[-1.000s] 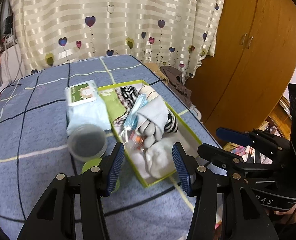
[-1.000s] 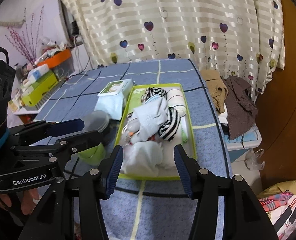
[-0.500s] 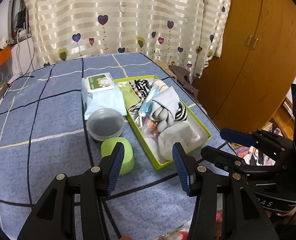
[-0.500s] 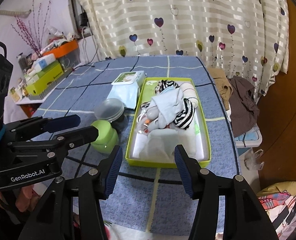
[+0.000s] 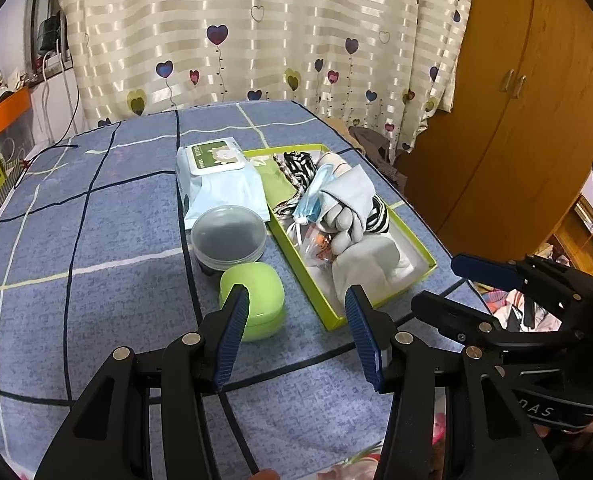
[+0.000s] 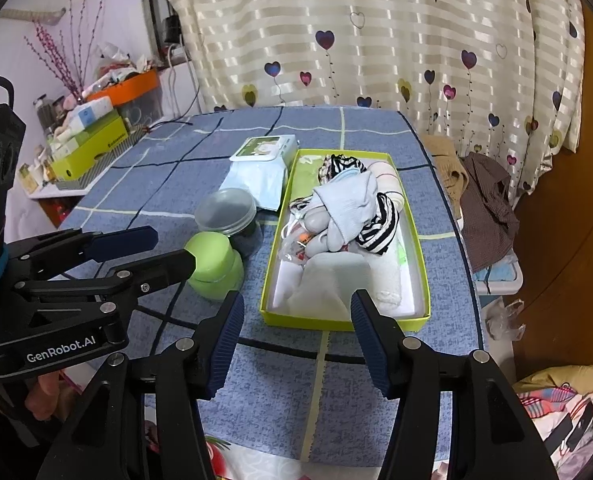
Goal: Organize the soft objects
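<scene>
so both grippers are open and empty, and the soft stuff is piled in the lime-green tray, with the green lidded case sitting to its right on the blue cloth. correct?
One error: the green lidded case sits left of the lime-green tray, not right, as the right wrist view shows. The rest holds: left gripper and right gripper are open and empty, and the soft items are piled in the tray on the blue cloth.

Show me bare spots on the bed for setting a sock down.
The blue checked cover is bare on the window side of the wipes pack and clear lidded tub, and near the grippers, before the green tray. The tray's socks and the green case crowd the middle.
</scene>
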`<state>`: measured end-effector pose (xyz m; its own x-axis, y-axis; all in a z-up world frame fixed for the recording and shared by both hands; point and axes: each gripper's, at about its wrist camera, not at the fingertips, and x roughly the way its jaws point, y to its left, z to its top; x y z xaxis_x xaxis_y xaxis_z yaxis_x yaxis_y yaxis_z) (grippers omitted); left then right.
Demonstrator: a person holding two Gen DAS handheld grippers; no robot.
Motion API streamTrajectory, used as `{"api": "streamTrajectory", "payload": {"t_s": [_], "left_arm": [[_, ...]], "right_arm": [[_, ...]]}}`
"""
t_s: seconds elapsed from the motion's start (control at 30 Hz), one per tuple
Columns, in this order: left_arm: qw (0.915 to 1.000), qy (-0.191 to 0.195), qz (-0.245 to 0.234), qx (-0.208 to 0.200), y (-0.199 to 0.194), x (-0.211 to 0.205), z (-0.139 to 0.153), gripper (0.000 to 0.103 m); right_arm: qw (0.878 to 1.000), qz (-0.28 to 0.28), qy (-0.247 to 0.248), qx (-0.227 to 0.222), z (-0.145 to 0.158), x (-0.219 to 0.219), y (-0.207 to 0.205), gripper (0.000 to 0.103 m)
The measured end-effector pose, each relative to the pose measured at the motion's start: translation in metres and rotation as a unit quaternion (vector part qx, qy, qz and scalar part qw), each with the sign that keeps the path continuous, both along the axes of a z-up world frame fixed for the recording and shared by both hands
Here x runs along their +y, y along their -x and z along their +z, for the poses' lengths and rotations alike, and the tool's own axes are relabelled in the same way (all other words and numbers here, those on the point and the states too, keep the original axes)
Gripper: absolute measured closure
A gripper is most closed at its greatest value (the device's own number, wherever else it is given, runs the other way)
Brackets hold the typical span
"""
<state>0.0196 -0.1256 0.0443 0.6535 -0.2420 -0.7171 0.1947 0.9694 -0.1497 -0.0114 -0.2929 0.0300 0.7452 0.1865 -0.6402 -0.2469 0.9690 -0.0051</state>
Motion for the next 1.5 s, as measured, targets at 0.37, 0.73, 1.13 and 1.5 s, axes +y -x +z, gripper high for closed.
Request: {"api": "streamTrajectory", "payload": {"t_s": [0.37,0.73,1.13,1.5], "left_arm": [[0.9999,-0.004,0.003,0.009,-0.001,0.000,-0.004,0.052],[0.9999,-0.009,0.008,0.011,-0.001,0.000,-0.005,0.052],[0.9998,-0.011,0.007,0.012,-0.001,0.000,-0.006,0.052],[0.9998,-0.012,0.006,0.014,-0.001,-0.001,-0.007,0.052]], "right_arm": [[1.000,0.003,0.002,0.004,-0.003,0.002,-0.001,0.046],[1.000,0.004,0.003,0.006,-0.007,0.002,-0.003,0.045],[1.000,0.004,0.004,0.008,-0.010,0.002,-0.003,0.045],[1.000,0.004,0.005,0.010,-0.012,0.003,-0.005,0.045]]}}
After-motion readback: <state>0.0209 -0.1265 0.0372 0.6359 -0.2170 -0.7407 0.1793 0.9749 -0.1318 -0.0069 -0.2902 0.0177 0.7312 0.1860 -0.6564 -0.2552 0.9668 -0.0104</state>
